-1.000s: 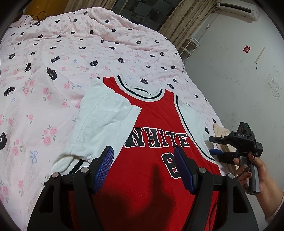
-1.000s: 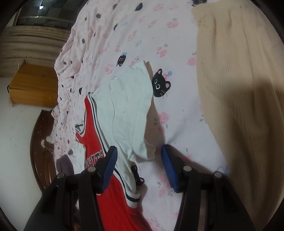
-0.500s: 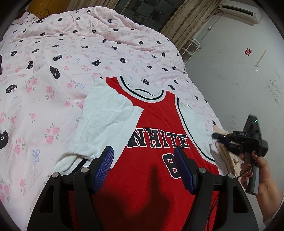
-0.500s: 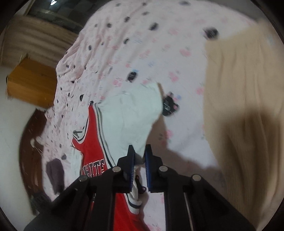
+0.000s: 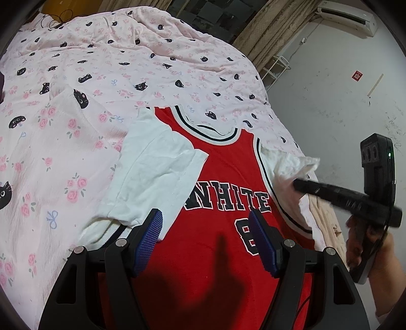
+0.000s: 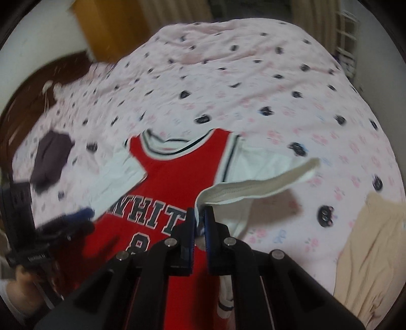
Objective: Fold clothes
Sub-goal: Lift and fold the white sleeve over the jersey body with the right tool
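Jersey (image 5: 223, 193) is lying flat on the bed (image 5: 127, 63), red front up, "WHITE" and part of a number showing; my left gripper's frame and its shadow are cutting off the lower half, so I'm not seeing the hem. Its left white sleeve (image 5: 154, 172) is lying folded in over the chest. My left gripper (image 5: 206, 241) is hovering above the shirt with its fingers spread wide, holding nothing.

My right gripper (image 6: 200, 223) is pinching the edge of the other sleeve (image 6: 256, 187), pads pressed together on the cloth, and the sleeve is hanging lifted off the bed in a curved band. In the left wrist view that gripper (image 5: 298, 185) is reading as a dark bar with its tip buried in bunched white fabric, so I'm not seeing the pads there. The hand (image 5: 368, 248) on its handle is partly cropped by the lens edge.

The right wrist view is blurring badly; the cat prints are smearing. A beige cloth (image 6: 375, 253) is lying at the bed's right edge, cut off by the frame. A dark folded item (image 6: 50, 157) is sitting far left; I can't tell what it is. Curtains (image 5: 269, 28) and a wall unit (image 5: 347, 12) are showing behind.
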`<state>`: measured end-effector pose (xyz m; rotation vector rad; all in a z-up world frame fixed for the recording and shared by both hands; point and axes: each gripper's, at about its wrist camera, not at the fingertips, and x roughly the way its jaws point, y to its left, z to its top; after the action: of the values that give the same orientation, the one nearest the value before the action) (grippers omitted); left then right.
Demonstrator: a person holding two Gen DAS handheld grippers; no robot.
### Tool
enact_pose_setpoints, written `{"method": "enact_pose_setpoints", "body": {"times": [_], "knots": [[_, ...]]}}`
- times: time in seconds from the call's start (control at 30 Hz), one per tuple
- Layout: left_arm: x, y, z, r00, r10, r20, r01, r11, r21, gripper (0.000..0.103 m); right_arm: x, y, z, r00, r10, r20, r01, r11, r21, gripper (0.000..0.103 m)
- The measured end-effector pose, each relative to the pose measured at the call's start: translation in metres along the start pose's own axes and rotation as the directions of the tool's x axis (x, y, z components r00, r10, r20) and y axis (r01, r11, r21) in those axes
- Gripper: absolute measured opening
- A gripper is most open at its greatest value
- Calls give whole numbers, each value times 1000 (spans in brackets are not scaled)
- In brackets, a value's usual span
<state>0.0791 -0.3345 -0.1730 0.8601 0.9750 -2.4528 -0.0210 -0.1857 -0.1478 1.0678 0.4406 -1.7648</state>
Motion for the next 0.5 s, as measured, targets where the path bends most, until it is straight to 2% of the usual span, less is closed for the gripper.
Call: {"method": "enact_pose_setpoints", "body": {"times": [0.1, 0.27, 0.33, 0.4, 0.5], "knots": [[0, 1, 0, 1000, -2, -1, 2, 1000, -3, 65, 17, 26, -6, 999, -19, -31, 16, 995, -103, 8], [1, 2, 0, 1000, -2, -6, 2, 1000, -6, 65, 43, 49, -13, 996, -66, -62, 52, 976, -212, 8], [2, 1, 0, 1000, -2, -8, 2, 1000, -7, 65, 54, 58, -16, 991, -102, -92, 74, 961, -266, 12], [3, 2, 0, 1000, -2, -11, 2, 1000, -8, 65, 63, 64, -20, 983, -136, -123, 94, 949, -302, 24], [4, 2, 0, 1000, -2, -14, 2, 1000, -11, 65, 64, 72, -25, 979, -139, -147, 81, 935, -346, 37]]}}
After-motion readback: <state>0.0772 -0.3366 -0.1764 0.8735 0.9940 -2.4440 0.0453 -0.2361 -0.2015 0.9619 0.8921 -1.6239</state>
